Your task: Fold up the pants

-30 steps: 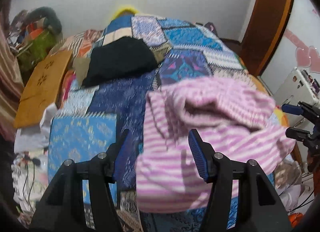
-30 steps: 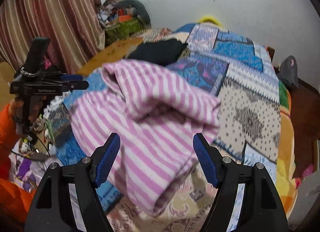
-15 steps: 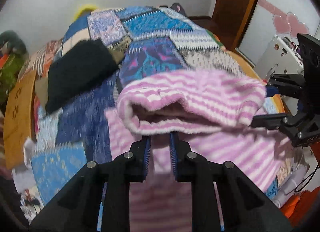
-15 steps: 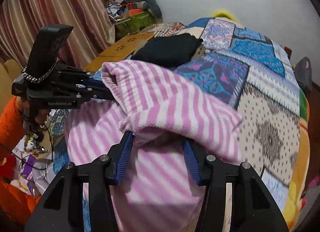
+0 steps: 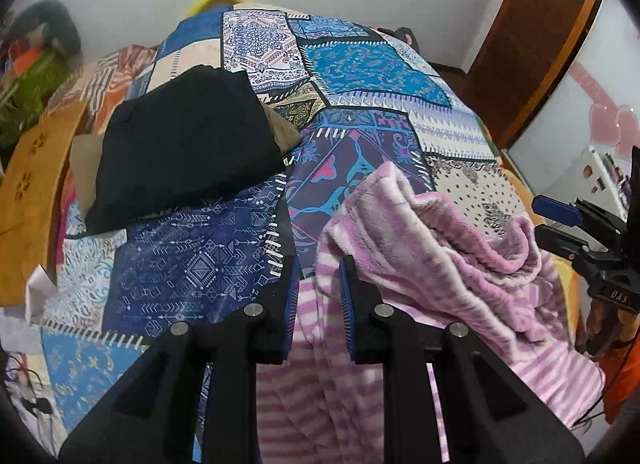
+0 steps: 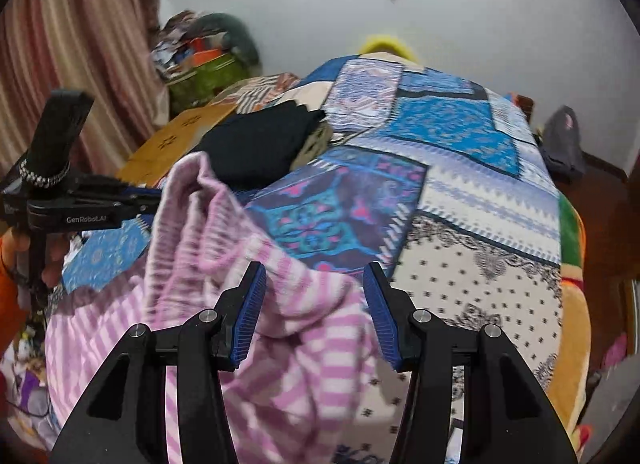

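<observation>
Pink-and-white striped fleece pants (image 5: 440,248) lie bunched on the near end of a patchwork quilt (image 5: 192,264). My left gripper (image 5: 316,264) is shut on a thin edge of the pants, which runs up between its blue pads. My right gripper (image 6: 316,276) is shut on a thicker fold of the same pants (image 6: 304,304), and the cloth fills the gap between its pads. Each gripper shows in the other's view: the right gripper (image 5: 538,220) at the right edge, the left gripper (image 6: 136,200) at the left, its tips hidden in the fabric.
A folded black garment (image 5: 180,144) sits on the quilt's far left. A wooden board (image 5: 32,168) and a clutter pile lie beyond the bed's left side, by a striped curtain (image 6: 60,44). A brown door (image 5: 532,44) and a white unit (image 5: 592,172) stand to the right.
Both grippers went from open to shut on the pants' near edge. They then moved forward over the bed, and the held cloth now bunches further up the quilt.
</observation>
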